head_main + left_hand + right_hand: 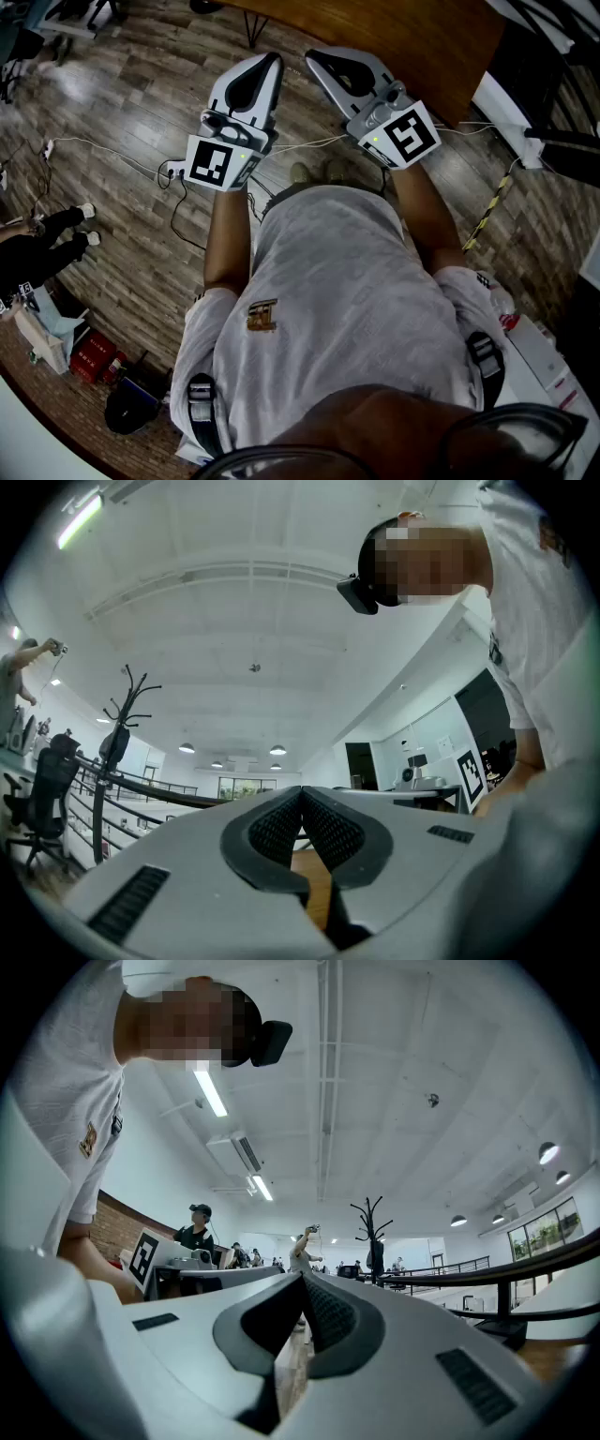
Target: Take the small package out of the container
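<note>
claws: 2, one in each hand, side by side in front of the person's chest, apart from each other, over the floor
left claw (274, 58): clenched, ribbed pads (277, 831) meet at the tips, nothing between them
right claw (312, 56): clenched, tips pressed together, nothing gripped
aim: both tipped a little above level; their own views are mostly ceiling
marker cubes: 2, one at the back of each claw; left cube (220, 161), right cube (405, 134)
small package: in no view, cannot tell where it is
container: same, no view shows it
worktop (403, 37): 1, brown wood, top of the head view, just past the claw tips
floor (122, 103): wood planks, under both claws
white cable (103, 147): 1 clear run across the floor, left of the left claw; more cables run beside the person's feet, count unclear
striped strip (489, 211): 1, yellow and black, on the floor at the right
bystander legs (52, 234): 1 pair, dark trousers, 2 white shoes, left edge of the head view
red box (92, 354): at least 1, lower left on the floor
coat stand (127, 700): 1, black, also in the right claw's view
background people: at least 3 in the right claw's view; one in a cap (197, 1227), one with an arm raised (305, 1246)
</note>
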Demonstrator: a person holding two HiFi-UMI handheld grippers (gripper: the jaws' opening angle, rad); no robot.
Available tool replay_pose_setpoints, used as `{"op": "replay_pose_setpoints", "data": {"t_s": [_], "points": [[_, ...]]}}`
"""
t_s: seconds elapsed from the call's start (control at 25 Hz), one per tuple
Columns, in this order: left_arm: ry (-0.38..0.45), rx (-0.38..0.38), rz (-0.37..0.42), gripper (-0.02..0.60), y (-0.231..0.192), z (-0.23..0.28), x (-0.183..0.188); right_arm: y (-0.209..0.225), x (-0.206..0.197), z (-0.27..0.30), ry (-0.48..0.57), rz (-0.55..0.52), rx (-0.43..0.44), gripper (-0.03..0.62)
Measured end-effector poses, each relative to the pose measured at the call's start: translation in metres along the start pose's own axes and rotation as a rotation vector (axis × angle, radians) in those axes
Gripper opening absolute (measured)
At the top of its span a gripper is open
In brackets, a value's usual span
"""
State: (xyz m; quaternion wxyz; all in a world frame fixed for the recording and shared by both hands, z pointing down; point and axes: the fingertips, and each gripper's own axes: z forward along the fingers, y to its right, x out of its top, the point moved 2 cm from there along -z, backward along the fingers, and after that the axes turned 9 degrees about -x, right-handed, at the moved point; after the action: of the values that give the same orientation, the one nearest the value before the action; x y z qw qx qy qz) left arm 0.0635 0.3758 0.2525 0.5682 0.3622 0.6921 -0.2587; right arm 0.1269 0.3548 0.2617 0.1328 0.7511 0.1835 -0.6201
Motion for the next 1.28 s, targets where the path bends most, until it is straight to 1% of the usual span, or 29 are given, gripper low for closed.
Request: {"op": "replay_pose_setpoints", "data": {"t_s": [0.2, 0.36, 0.52, 0.88, 1.28], "points": [[0.005, -0.009, -0.002, 0.018, -0.005, -0.002, -0.001, -0.001, 0.0, 0.005, 0.004, 0.002, -0.003, 0.032], [0.004, -0.015, -0.002, 0.018, -0.007, -0.002, 0.001, -0.002, 0.002, 0.007, 0.013, 0.032, 0.006, 0.032], [0.004, -0.026, -0.005, 0.018, -0.016, -0.009, 0.0, -0.005, 0.001, 0.016, 0.015, 0.042, -0.004, 0.032], [0.016, -0.06, -0.009, 0.018, -0.047, -0.031, 0.003, -0.014, -0.006, 0.045, 0.016, 0.053, -0.051, 0.032], [0.032, -0.094, -0.019, 0.018, -0.077, -0.055, -0.001, -0.028, -0.017, 0.069, 0.002, 0.033, -0.101, 0.032]]}}
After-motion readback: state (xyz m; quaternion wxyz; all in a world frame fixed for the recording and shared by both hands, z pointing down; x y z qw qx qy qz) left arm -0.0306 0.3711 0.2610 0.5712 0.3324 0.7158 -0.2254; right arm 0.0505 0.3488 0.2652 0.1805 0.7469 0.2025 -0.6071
